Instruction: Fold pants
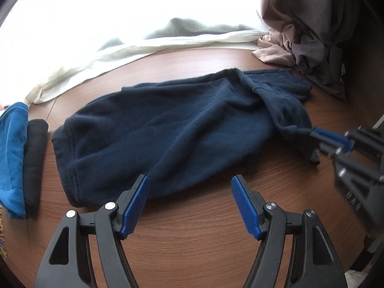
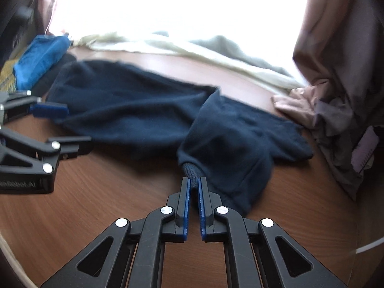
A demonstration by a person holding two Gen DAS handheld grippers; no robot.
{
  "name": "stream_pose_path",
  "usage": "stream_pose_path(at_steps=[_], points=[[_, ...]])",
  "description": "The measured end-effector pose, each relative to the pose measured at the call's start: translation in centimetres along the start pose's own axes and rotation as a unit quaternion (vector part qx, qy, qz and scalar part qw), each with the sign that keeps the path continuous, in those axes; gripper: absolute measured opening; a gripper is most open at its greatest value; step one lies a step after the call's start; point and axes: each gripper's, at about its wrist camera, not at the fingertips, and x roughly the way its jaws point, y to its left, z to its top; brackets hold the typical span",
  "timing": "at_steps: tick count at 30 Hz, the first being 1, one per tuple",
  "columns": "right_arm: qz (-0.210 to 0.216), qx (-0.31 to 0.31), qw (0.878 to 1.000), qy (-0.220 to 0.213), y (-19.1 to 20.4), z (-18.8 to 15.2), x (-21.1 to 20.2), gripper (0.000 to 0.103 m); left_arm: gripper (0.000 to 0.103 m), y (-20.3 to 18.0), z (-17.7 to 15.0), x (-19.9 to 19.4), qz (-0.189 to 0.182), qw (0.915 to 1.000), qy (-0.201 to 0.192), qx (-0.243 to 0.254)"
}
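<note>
Right hand-held gripper pinches pants cuff; left gapes.

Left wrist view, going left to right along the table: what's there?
Blue cloth → black cloth → navy pants → right gripper, shut on a pants cuff. The open left gripper sits nearest, below the pants.

One pair of navy fleece pants, one folded bright blue cloth at left, one folded black cloth, and two black blue-padded grippers.
</note>
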Motion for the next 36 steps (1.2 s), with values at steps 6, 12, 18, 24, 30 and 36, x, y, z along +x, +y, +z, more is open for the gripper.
stream_pose_path(at_steps=[6,12,18,24,30,36], points=[[-0.031,0.053,0.998,-0.034,-4.7,2.8,-1.8,0.007,0.070,0.4,1.9,-0.1,0.011,0.9995,-0.028,0.001],[-0.070,0.066,0.993,-0.063,-8.7,5.5,-2.4,0.007,0.070,0.6,3.9,0.0,0.027,0.9983,-0.051,0.003],[-0.103,0.066,0.990,-0.077,-12.9,8.2,-1.4,0.007,0.070,-0.4,5.5,0.6,0.024,0.9982,-0.055,0.001],[-0.104,0.061,0.990,-0.070,-15.7,9.8,1.1,0.007,0.070,-1.5,6.5,1.7,0.032,0.9982,-0.049,-0.013],[-0.095,0.058,0.992,-0.056,-18.0,10.3,4.4,0.007,0.070,-2.2,7.0,3.2,0.052,0.9974,-0.042,-0.026],[-0.085,0.061,0.994,-0.044,-20.1,10.1,7.6,0.007,0.070,-2.6,6.8,5.9,0.078,0.9962,-0.012,-0.037]])
